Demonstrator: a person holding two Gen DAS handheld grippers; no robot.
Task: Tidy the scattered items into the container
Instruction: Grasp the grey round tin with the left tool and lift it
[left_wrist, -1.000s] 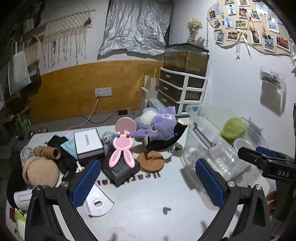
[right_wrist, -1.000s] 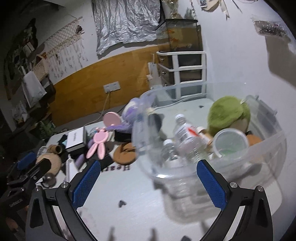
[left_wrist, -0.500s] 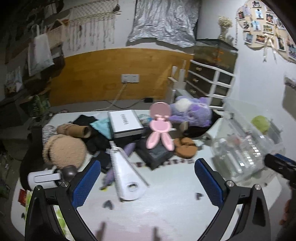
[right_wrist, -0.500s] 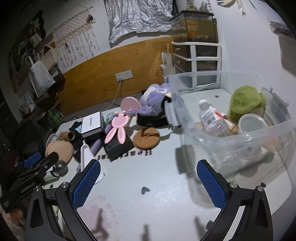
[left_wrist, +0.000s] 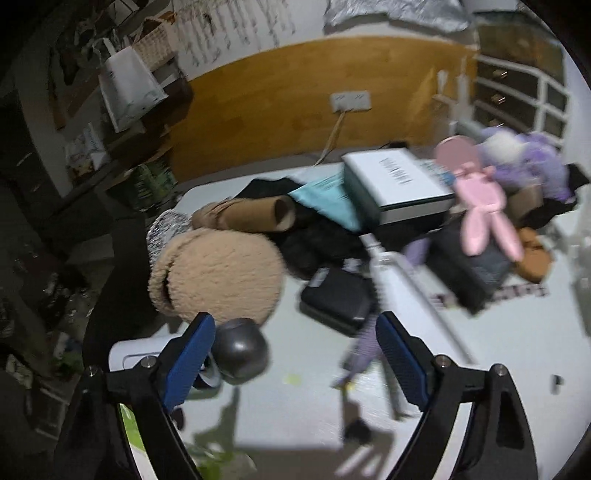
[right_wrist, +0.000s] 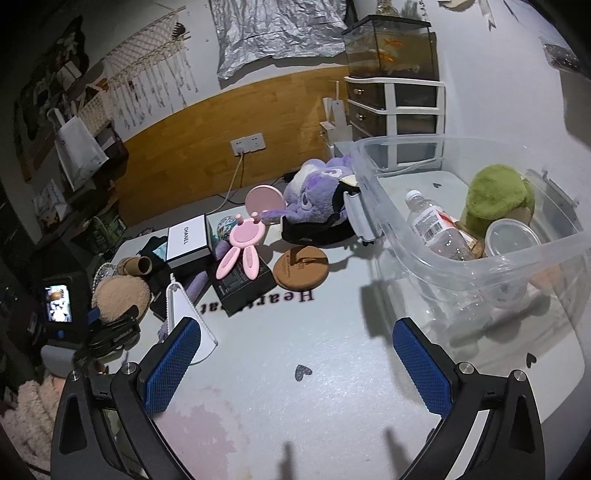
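Left wrist view is blurring as we are holding the left gripper (left_wrist: 295, 354) with fingers apart and gripping nothing, low in the frame, a grey ball (left_wrist: 240, 350) just beside its left finger and a tan plush (left_wrist: 218, 273) above that. In the right wrist view we are holding the right gripper (right_wrist: 295, 369) spread and gripping nothing over the table (right_wrist: 295, 406). The bin (right_wrist: 480, 266) is sitting at right, holding a bottle (right_wrist: 432, 225) and green plush (right_wrist: 495, 195); the clutter is lying at centre left.
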